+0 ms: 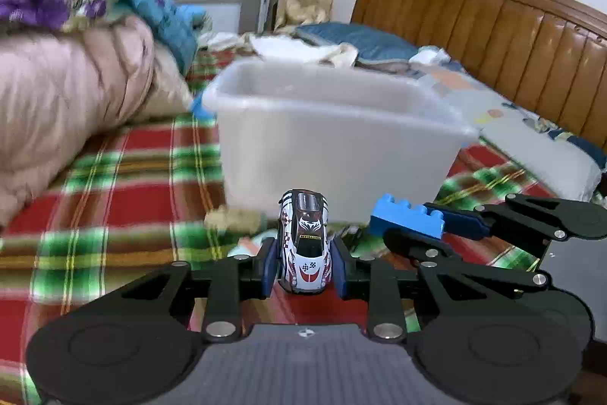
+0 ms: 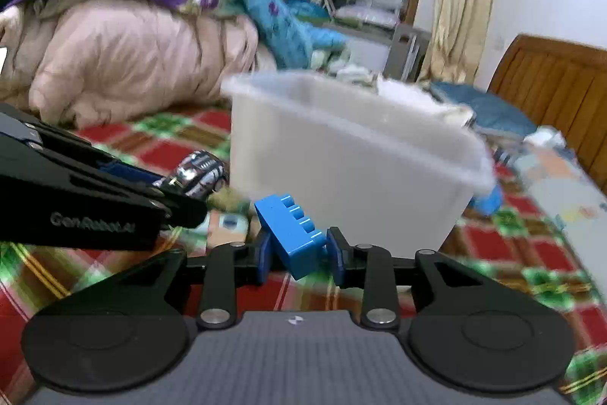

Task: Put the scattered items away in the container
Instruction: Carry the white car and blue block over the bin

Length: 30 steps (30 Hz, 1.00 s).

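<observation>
**Both grippers loaded in front of the bin**

We hold two grippers over a bed spread with a red and green plaid blanket (image 1: 125, 173). Our left gripper (image 1: 304, 262) has its blue pads pressed against the sides of a small white toy car (image 1: 305, 245), which sits nose toward the camera with checkered flags and red marks on its bonnet. The jaws stand narrow, only as wide as the car's body.

Our right gripper (image 2: 299, 253) clamps a blue building brick (image 2: 292, 234) between its pads. The brick is tilted, with its studs facing up and to the right. In the left wrist view the same brick (image 1: 408, 217) shows at the right, pinched in the other gripper's fingers, just beside the car.

The container, a translucent white plastic bin (image 1: 334, 147), stands upright on the blanket directly ahead of both grippers. Its rim sits above the level of the held toys in both views, and we cannot tell what lies inside through its cloudy walls. In the right wrist view the bin (image 2: 349, 169) fills the centre, with the left gripper and the car (image 2: 201, 173) at its lower left.

A small tan fuzzy thing (image 1: 233, 219) lies on the blanket near the bin's base; it is too blurred to identify. A pink quilt (image 1: 68, 93) is heaped at the left, and a wooden headboard (image 1: 493, 21) stands behind at the right.
</observation>
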Each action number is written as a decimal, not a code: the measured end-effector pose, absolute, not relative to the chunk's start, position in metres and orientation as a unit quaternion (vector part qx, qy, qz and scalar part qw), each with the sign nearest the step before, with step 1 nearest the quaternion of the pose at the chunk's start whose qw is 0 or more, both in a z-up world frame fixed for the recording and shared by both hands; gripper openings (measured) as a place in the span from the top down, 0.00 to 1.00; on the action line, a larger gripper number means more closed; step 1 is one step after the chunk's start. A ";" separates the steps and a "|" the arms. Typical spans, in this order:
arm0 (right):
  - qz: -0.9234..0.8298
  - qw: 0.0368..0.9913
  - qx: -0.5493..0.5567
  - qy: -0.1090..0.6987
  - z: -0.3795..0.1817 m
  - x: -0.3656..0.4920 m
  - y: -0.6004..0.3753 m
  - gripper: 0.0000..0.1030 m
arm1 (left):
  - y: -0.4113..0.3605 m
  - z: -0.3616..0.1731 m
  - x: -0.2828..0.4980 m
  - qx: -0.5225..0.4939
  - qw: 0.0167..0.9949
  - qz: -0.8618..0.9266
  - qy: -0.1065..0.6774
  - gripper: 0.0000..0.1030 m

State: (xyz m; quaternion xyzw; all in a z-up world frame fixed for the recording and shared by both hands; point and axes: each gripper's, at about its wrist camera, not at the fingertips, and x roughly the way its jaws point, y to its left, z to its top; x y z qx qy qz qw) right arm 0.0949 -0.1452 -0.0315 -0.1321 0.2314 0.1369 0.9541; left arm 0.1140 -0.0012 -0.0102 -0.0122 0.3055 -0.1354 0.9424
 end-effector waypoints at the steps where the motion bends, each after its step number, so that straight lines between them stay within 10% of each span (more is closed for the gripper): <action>1: 0.134 0.955 -0.132 0.227 -0.026 0.095 -0.145 0.67 | -0.002 -0.004 0.115 -0.010 0.944 -0.136 0.299 0.68; 30: 0.105 0.977 -0.089 0.163 0.041 0.187 -0.174 0.67 | -0.023 0.064 0.235 0.021 0.963 -0.107 0.245 0.68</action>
